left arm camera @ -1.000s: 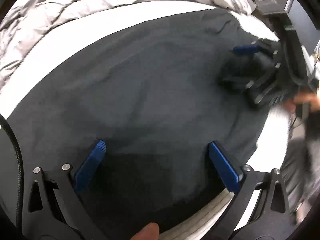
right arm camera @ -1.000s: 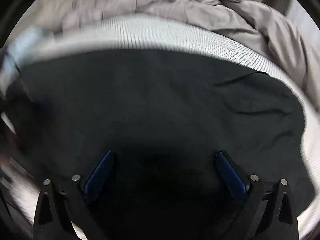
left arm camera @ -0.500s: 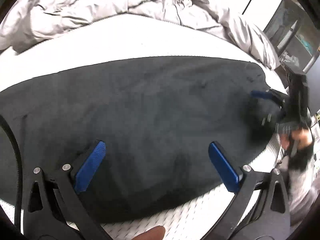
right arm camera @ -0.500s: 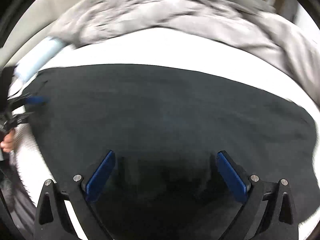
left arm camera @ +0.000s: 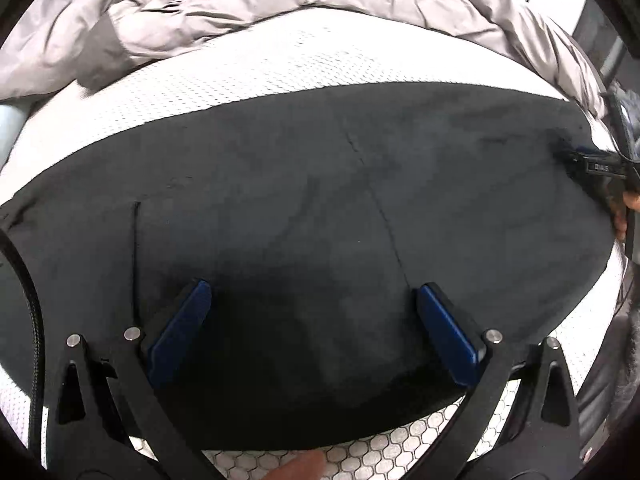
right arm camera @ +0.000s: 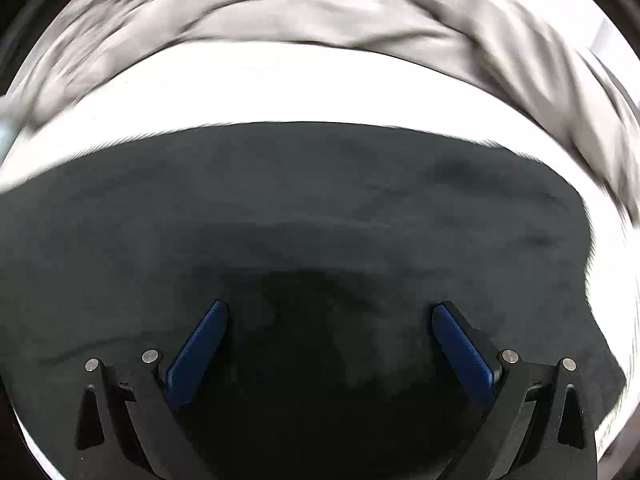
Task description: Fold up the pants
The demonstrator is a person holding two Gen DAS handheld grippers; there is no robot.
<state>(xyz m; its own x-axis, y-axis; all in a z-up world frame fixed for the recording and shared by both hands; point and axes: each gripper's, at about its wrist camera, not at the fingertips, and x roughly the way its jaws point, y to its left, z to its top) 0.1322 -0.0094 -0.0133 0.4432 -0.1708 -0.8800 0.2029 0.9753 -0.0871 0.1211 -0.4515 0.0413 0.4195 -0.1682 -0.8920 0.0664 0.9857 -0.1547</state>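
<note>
Black pants (left arm camera: 320,208) lie spread flat on a white mattress (left arm camera: 280,60); they also fill the right wrist view (right arm camera: 300,220). My left gripper (left arm camera: 312,300) is open and empty, just above the pants near their front edge. My right gripper (right arm camera: 328,320) is open and empty over the pants. It also shows at the far right edge of the left wrist view (left arm camera: 592,160), at the pants' right end; its jaws are hard to read there.
A crumpled grey duvet (left arm camera: 240,0) lies along the back of the bed, also in the right wrist view (right arm camera: 320,12). The mattress's front edge with a honeycomb pattern (left arm camera: 400,444) runs below the pants. Furniture stands at the far right.
Both grippers have pulled back and swung, so the whole spread pants come into view. The right gripper has moved from the pants' right part to their far right end. Both stay open.
</note>
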